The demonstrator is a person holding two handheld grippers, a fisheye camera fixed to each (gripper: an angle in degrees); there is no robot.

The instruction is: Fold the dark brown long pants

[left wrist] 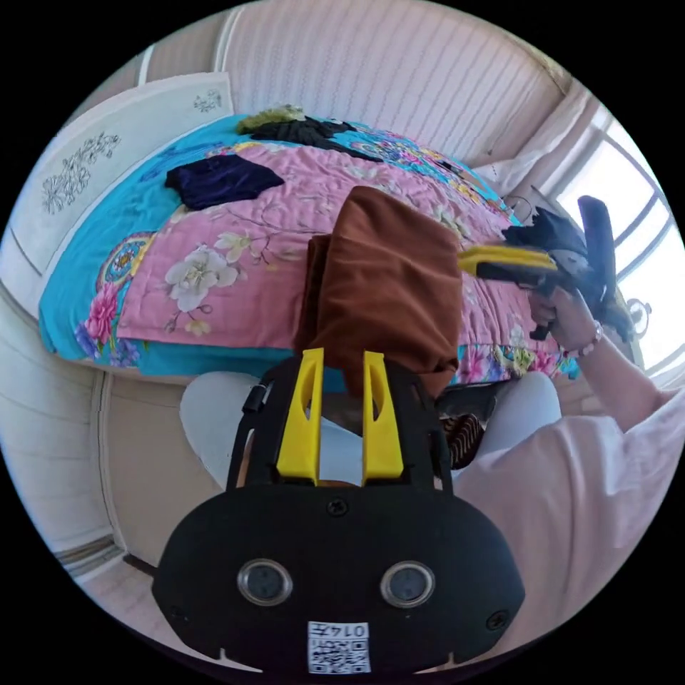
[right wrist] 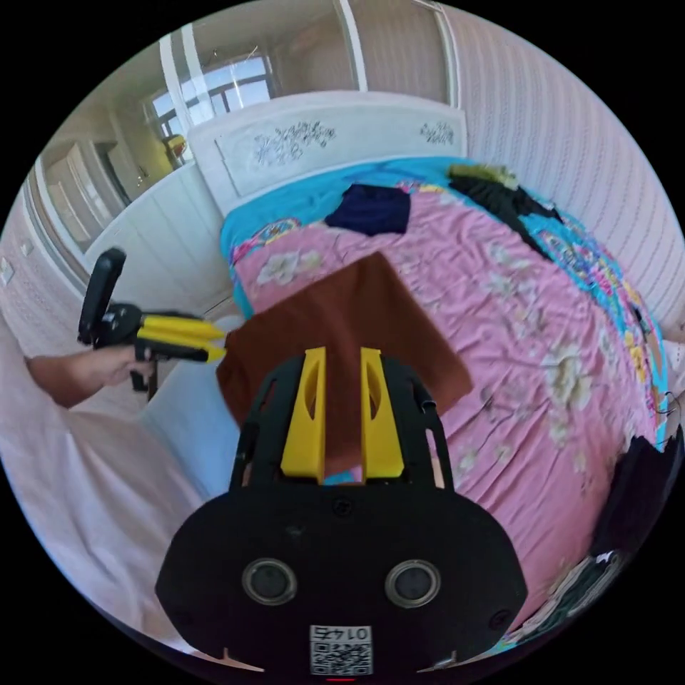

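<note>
Lengthwise, pants (right wrist: 342,335) toward headboard (right wrist: 335,139)

Bed (right wrist: 571,342) with pink floral quilt over blue sheet; white carved headboard (right wrist: 335,139) at 12 o'clock in the right gripper view. Striped wall (left wrist: 399,78) behind. Bright window (left wrist: 628,207) at 3 o'clock in the left gripper view.

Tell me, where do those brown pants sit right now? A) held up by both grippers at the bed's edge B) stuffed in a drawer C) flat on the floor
A: the left gripper and right gripper each pinch the dark brown pants over the floral bedspread.
</note>
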